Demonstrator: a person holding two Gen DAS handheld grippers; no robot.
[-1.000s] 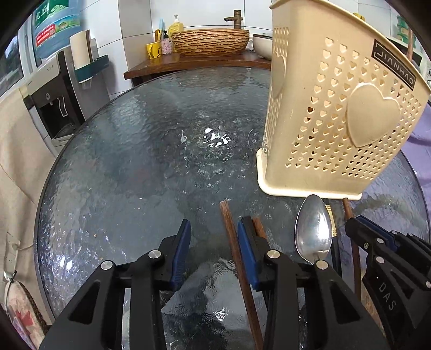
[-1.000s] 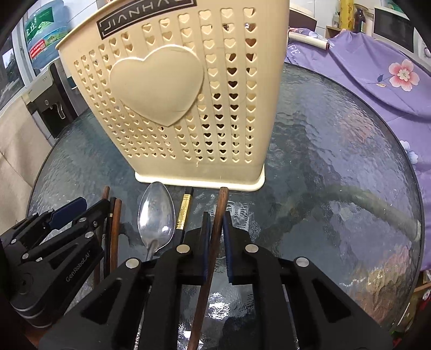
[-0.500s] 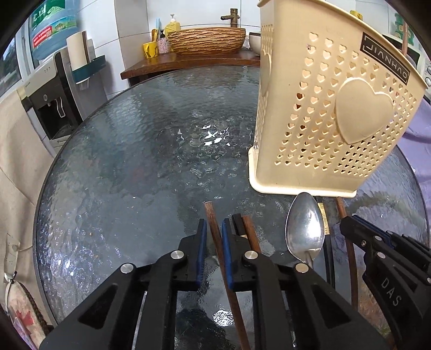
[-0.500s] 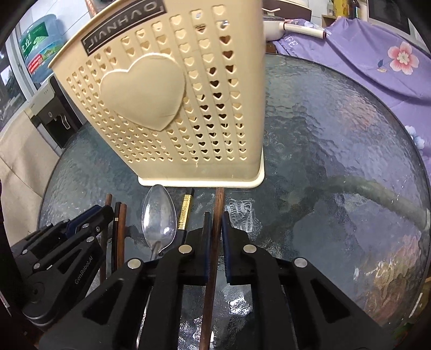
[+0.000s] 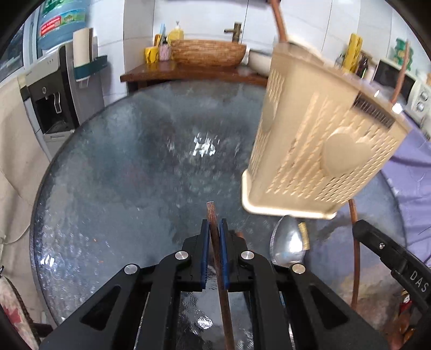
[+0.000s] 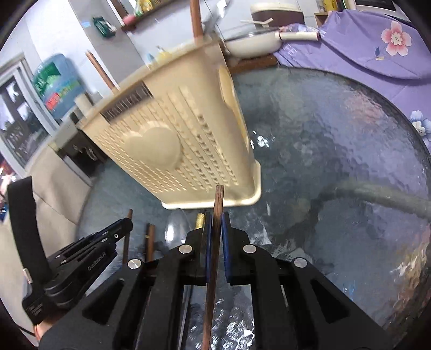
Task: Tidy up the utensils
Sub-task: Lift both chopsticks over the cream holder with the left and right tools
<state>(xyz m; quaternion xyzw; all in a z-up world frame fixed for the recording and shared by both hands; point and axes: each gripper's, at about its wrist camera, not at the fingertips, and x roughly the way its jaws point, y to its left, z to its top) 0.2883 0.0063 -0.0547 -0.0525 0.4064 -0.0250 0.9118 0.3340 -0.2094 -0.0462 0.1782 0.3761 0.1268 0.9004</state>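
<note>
A beige perforated utensil holder (image 5: 320, 150) (image 6: 175, 140) with heart reliefs stands on the round glass table (image 5: 121, 175). Two brown chopsticks (image 5: 278, 20) stick out of its top. My left gripper (image 5: 214, 231) is shut on a dark wooden chopstick (image 5: 212, 215), lifted off the glass. My right gripper (image 6: 214, 226) is shut on another wooden chopstick (image 6: 217, 199), also raised, its tip in front of the holder's base. A metal spoon (image 5: 287, 243), a black gold-banded chopstick (image 6: 200, 219) and more brown chopsticks (image 6: 149, 239) lie on the table before the holder.
A water dispenser (image 5: 54, 88) stands at the left. A wooden counter with a woven basin (image 5: 207, 52) lies beyond the table. A purple floral cloth (image 6: 377, 48) covers furniture at the right, with a white pot (image 6: 253, 40) behind the holder.
My left gripper closed on a chopstick and lifted it. My right gripper, holding its chopstick throughout, rose too. Both views have pulled up and away from the table.
</note>
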